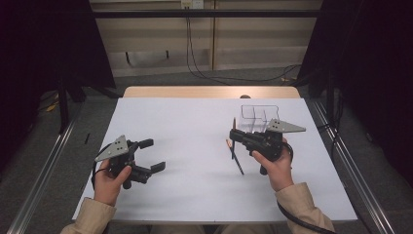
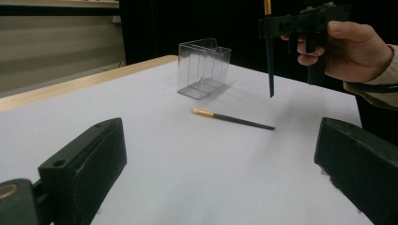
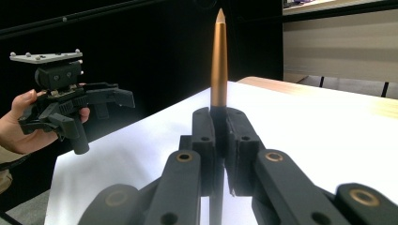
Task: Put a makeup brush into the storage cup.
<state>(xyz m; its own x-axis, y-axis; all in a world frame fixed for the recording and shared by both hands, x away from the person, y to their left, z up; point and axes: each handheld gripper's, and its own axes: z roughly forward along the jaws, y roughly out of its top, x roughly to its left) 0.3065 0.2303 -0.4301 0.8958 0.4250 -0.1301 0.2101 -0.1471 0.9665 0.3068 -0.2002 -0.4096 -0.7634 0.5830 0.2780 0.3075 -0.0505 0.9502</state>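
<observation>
Keep the right gripper point(image 1: 234, 135) pinched tight on the thin dark pen with the gold cap point(image 3: 218, 56), hold it straight, then lower it slowly into the clear plastic box point(image 1: 259, 116), left gripper point(image 1: 152, 155) wide apart.

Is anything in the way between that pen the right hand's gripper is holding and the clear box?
Nothing visible. The right gripper holds the pen upright above bare table, with the clear box just beyond. The second pen lies nearer the person.
</observation>
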